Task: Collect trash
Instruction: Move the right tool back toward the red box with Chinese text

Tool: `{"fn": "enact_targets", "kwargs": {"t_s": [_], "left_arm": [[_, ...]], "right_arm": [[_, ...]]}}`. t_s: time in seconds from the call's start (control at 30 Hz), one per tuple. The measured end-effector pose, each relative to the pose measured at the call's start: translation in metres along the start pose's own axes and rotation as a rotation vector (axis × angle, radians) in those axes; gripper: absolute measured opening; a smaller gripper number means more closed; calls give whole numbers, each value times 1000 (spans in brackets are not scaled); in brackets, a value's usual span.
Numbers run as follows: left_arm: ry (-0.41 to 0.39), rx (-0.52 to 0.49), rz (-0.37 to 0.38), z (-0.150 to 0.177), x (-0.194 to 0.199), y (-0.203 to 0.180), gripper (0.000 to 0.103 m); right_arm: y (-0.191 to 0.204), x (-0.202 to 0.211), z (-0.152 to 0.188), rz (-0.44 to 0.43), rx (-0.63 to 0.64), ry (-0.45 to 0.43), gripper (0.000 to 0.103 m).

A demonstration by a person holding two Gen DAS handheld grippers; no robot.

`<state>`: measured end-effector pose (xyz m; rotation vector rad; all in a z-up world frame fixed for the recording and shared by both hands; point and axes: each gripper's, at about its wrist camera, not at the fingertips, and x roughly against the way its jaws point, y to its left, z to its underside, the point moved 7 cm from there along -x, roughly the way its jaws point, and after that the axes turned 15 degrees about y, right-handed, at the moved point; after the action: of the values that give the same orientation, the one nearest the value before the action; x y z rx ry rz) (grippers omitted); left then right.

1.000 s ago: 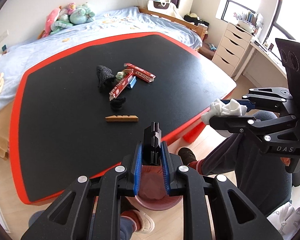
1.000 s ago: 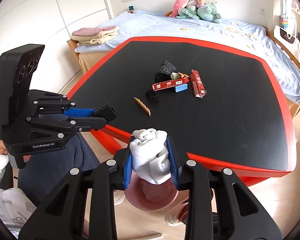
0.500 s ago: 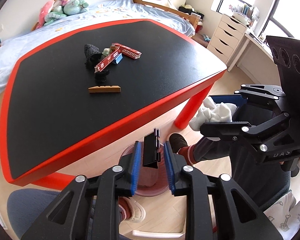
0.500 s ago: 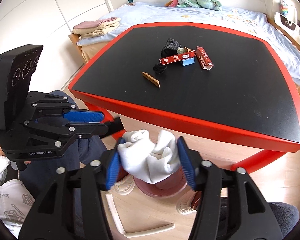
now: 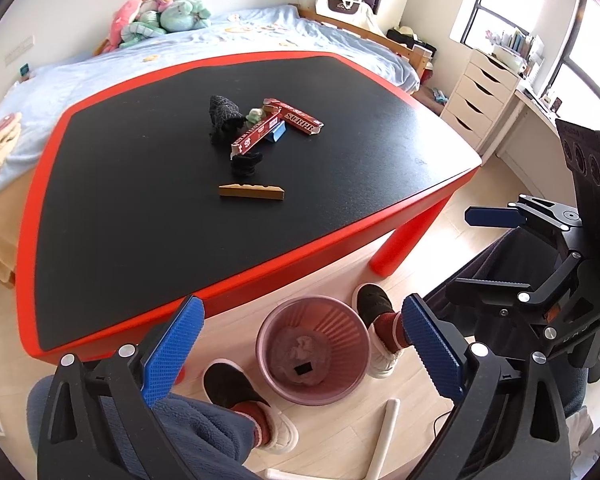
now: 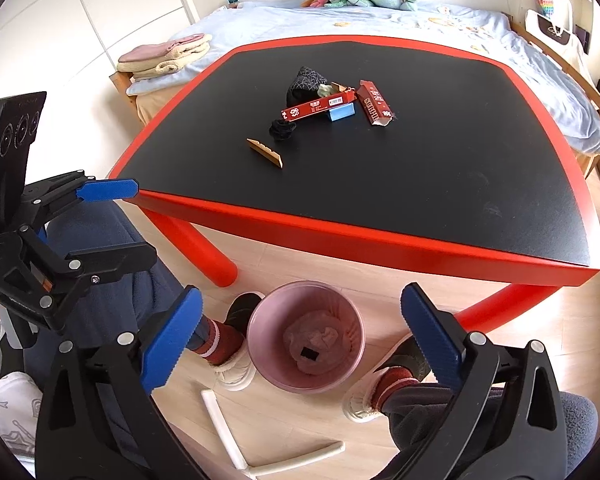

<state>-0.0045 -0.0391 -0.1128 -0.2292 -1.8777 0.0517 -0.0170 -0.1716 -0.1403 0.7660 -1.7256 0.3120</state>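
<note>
A pink trash bin (image 5: 314, 356) stands on the floor by the table; it also shows in the right wrist view (image 6: 305, 344). Inside lie a crumpled tissue (image 6: 318, 334) and a small black piece (image 5: 303, 369). My left gripper (image 5: 300, 344) is open and empty above the bin. My right gripper (image 6: 300, 340) is open and empty above it too. On the black table with its red rim (image 5: 112, 320) lie a tan wooden strip (image 5: 251, 191), two red boxes (image 5: 256, 136) (image 5: 300, 119), a blue block (image 5: 278, 131), a dark bag (image 5: 220, 114) and a black wad (image 5: 246, 162).
The person's feet in slippers (image 5: 374, 308) (image 5: 228, 384) flank the bin. A white frame (image 6: 228, 432) lies on the floor. Red table legs (image 5: 404, 248) (image 6: 196, 240) stand close behind the bin. A bed (image 5: 220, 40) lies behind the table, white drawers (image 5: 480, 96) at right.
Both grippers opened. The black piece left my left gripper and the white tissue left my right gripper; both now lie in the bin.
</note>
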Motion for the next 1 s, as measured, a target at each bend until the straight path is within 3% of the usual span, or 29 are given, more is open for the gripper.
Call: {"fn": "enact_targets", "kwargs": {"t_s": [0.5,1.0], "left_arm": [[8,12,-2,-4,-2,7,95],[3,8,-18,-37,-4,14,95]], "right_arm": [[-6,3,-7,5,-18,-9,98],[-26,18,-54,25,-11,-50,98]]}}
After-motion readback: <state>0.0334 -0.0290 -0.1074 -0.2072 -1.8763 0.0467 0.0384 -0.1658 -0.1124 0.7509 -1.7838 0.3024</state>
